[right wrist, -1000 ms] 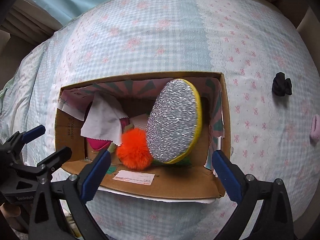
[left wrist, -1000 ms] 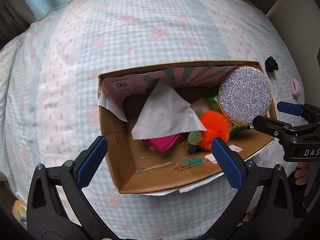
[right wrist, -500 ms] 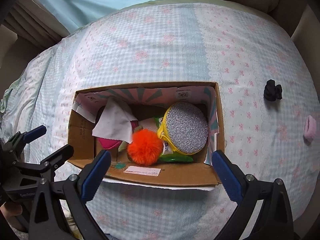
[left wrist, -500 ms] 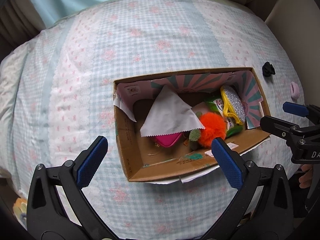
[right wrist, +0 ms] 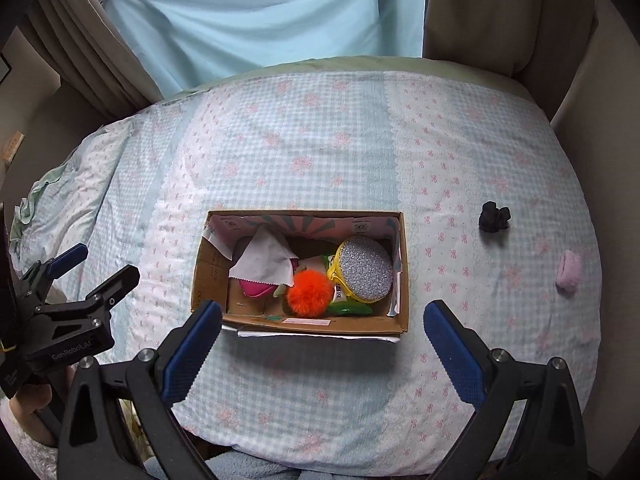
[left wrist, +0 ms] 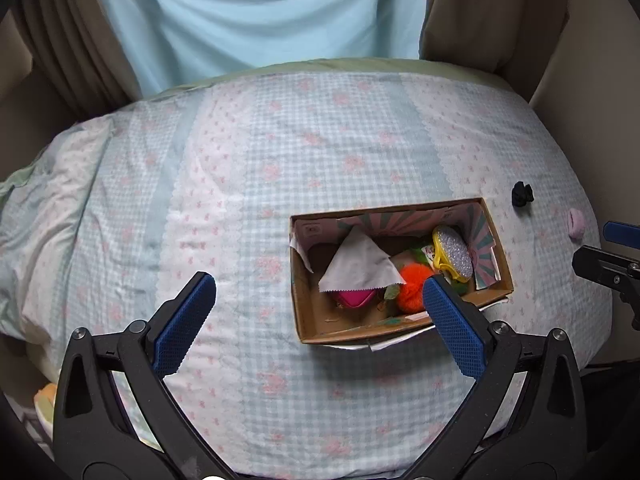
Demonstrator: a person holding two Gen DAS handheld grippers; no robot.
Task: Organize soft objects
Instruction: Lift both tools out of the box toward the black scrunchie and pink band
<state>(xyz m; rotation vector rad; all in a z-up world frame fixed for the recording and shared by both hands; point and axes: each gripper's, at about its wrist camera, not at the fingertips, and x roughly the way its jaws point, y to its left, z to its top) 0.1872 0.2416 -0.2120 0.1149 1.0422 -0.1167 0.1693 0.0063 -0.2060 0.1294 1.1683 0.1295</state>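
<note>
A cardboard box [right wrist: 208,276] [left wrist: 304,312] sits on the bed. It holds a silver glitter pouch with yellow trim [right wrist: 366,274] [left wrist: 454,254], an orange pom-pom [right wrist: 310,294] [left wrist: 414,286], a grey cloth [right wrist: 266,260] [left wrist: 358,266] and a pink pouch [right wrist: 256,289] [left wrist: 354,299]. A black scrunchie [right wrist: 495,217] [left wrist: 523,194] and a pink soft item [right wrist: 569,270] [left wrist: 576,223] lie on the bedspread right of the box. My left gripper [left wrist: 316,314] is open and empty, near side of the box. My right gripper [right wrist: 320,340] is open and empty, just short of the box's near wall.
The checked bedspread [right wrist: 300,152] covers the whole bed. A light blue curtain [right wrist: 260,12] hangs behind it, with brown drapes [right wrist: 500,12] at both sides. The left gripper also shows at the left edge of the right wrist view [right wrist: 60,312].
Both grippers have pulled back and up from the box, so it looks smaller. The glitter pouch, upright at the box's right end, now lies inside it.
</note>
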